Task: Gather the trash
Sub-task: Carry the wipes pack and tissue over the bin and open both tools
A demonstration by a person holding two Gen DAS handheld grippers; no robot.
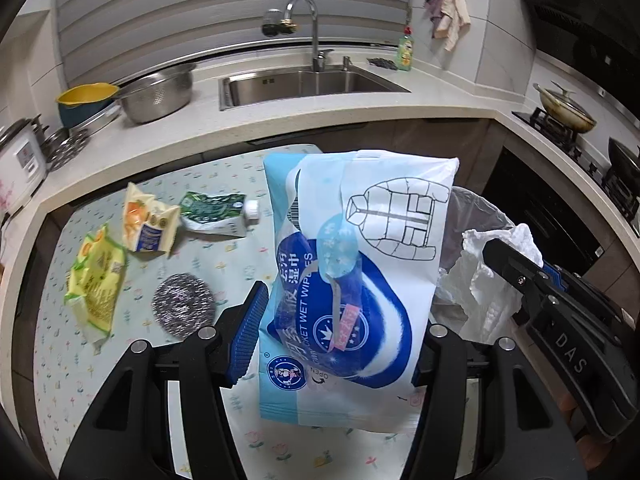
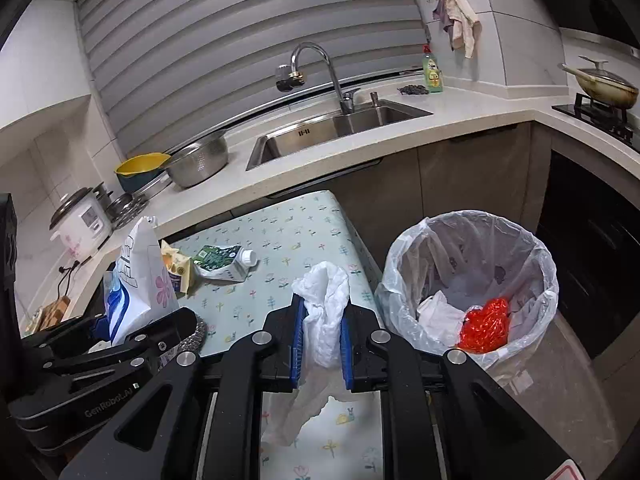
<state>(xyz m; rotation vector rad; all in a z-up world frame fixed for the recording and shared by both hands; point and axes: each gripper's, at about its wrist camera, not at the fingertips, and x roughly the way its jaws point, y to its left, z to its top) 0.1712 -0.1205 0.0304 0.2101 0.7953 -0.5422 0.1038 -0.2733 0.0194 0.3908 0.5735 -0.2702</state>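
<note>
Wipes pack [image 1: 344,280] blue-white, flat; tissue [image 2: 326,312] white, crumpled.

A blue and white wet wipes pack [image 1: 344,280], printed with a jacket outline, stands upright above the table, clamped at its lower half. A crumpled white tissue [image 2: 326,312] hangs limp, pinched in the middle, beside the bin. The round bin [image 2: 468,284], lined with a clear bag, stands just past the table's edge and holds white paper and a red wrapper [image 2: 484,326]. On the flowered tablecloth lie a yellow packet [image 1: 96,280], an orange-and-white packet [image 1: 148,220], a flattened green carton [image 1: 218,214] and a steel scourer [image 1: 182,308].
</note>
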